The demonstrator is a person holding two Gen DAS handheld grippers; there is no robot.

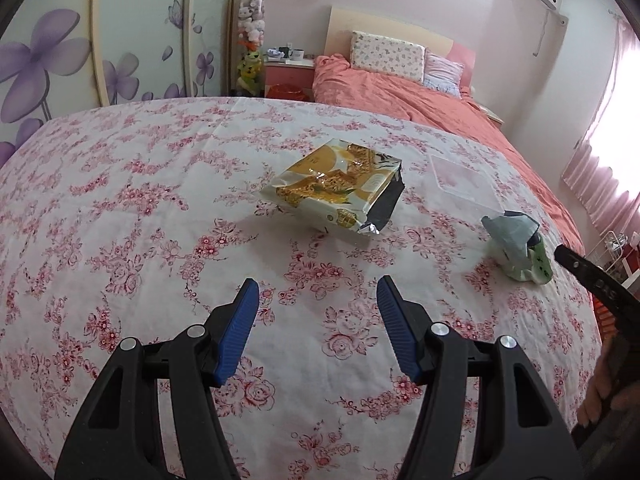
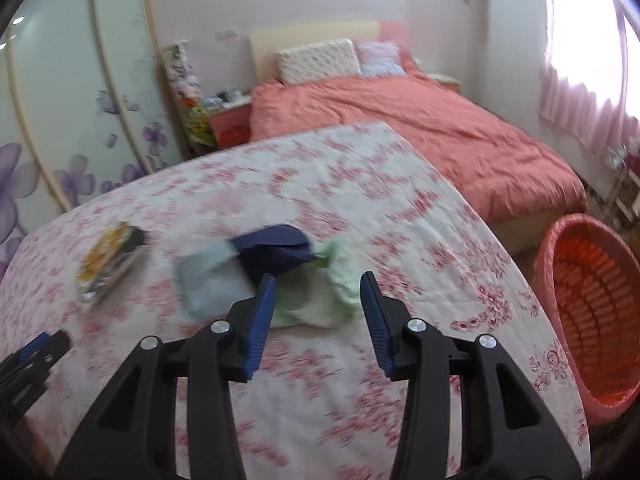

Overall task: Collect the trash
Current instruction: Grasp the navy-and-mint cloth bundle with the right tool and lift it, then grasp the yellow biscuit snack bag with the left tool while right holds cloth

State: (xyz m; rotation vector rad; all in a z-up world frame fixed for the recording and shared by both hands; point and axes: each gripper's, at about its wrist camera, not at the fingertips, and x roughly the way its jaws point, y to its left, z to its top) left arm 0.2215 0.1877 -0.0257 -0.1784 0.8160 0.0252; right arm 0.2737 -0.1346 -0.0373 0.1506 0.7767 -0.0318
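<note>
A yellow and silver snack bag [image 1: 336, 188] lies on the floral tablecloth [image 1: 120, 208], ahead of my open, empty left gripper [image 1: 318, 294]. A crumpled pale green and blue wrapper [image 1: 520, 246] lies to the right; in the right wrist view it [image 2: 320, 284] sits just beyond and between the open fingers of my right gripper [image 2: 318, 290], blurred. The snack bag [image 2: 108, 262] shows at the left there. The right gripper's tip [image 1: 576, 264] enters the left view near the wrapper. A pink basket [image 2: 592, 312] stands on the floor beside the table's right edge.
A clear plastic lid or tray [image 1: 460, 176] lies flat on the cloth behind the wrapper. A bed with a coral cover [image 2: 400, 128] stands beyond the table. A wardrobe with purple flowers [image 1: 60, 60] is at the left. The left gripper's tip [image 2: 36, 352] shows at the lower left.
</note>
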